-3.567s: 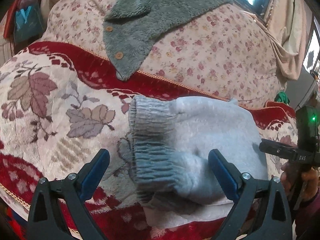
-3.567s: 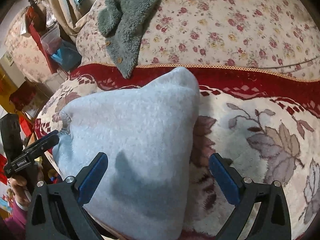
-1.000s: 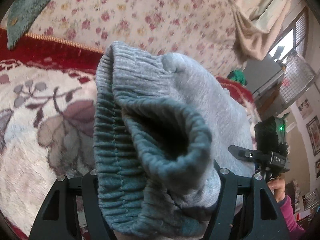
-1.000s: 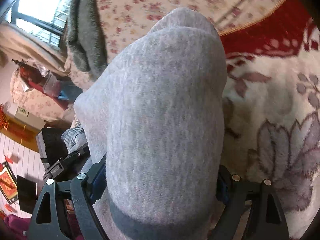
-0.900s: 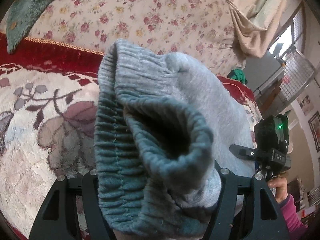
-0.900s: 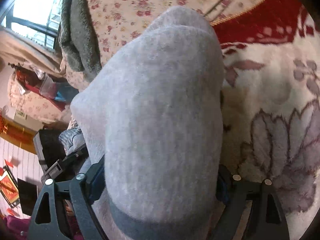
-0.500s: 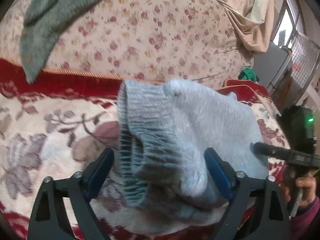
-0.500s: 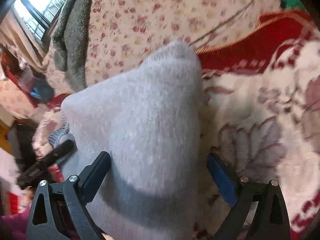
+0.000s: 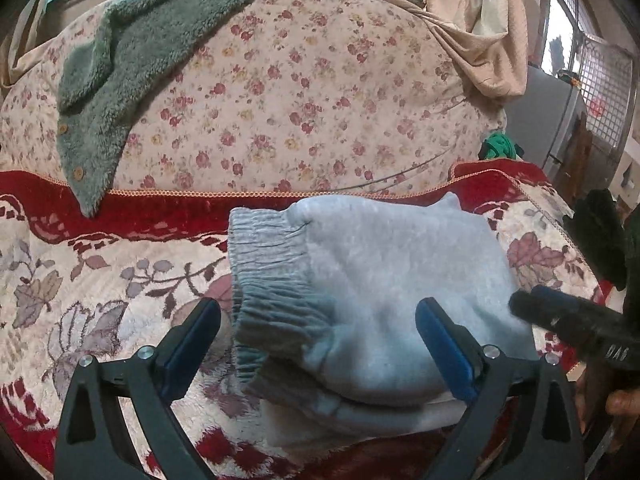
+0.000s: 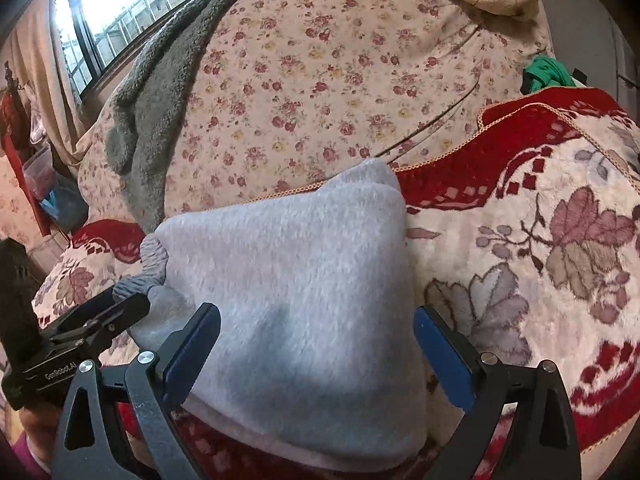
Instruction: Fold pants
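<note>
The grey pants (image 9: pixel 400 272) lie as a folded bundle on the red floral blanket (image 9: pixel 100 280), with the ribbed waistband (image 9: pixel 272 264) at the bundle's left end. My left gripper (image 9: pixel 316 312) hovers just above the near waistband end. Its jaws are opening, and the blue pads (image 9: pixel 192 340) stand clear of the cloth. In the right wrist view the same pants (image 10: pixel 300 280) fill the middle. My right gripper (image 10: pixel 318 314) is open over their smooth end, not pressing on them.
A green fleece garment (image 9: pixel 120 60) hangs over the floral sofa back (image 9: pixel 300 100). A beige curtain (image 9: pixel 480 40) hangs at the upper right, with a small green item (image 9: pixel 498 146) below it. A hand (image 9: pixel 624 404) holds the right gripper's handle at the right edge.
Both grippers let go of the pants, opened wide and drew back and upward. The bundle, held up close to the cameras before, now lies flat on the blanket.
</note>
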Tool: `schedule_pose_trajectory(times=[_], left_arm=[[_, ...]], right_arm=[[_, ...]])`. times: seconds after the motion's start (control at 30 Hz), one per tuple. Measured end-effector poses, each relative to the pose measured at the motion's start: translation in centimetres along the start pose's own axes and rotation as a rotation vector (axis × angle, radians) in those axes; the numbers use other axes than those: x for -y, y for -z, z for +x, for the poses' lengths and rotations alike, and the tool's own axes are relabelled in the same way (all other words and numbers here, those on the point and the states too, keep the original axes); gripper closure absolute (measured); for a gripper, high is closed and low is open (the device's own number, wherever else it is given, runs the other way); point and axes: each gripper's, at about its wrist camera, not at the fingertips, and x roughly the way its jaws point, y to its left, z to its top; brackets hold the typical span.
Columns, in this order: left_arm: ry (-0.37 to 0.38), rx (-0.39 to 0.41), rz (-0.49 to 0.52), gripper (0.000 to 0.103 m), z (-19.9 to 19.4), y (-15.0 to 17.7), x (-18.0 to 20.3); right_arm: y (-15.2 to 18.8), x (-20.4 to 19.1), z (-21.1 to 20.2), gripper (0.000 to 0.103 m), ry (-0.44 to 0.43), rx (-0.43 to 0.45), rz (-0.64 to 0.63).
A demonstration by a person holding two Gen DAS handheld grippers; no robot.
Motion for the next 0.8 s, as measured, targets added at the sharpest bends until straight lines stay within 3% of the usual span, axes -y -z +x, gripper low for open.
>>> schedule_pose_trajectory(times=[0.27,0.8], left_arm=[[-0.033,0.024,0.002,0.005,-0.5,0.2,1.0],[-0.149,0.037,0.019,0.005,-0.9,0.1,1.3]], right_arm=[[0.7,-0.7,-0.4,0.003,0.061,0.005,-0.039],[1.0,-1.3,-0.7,0.003,0.052,0.010,-0.037]])
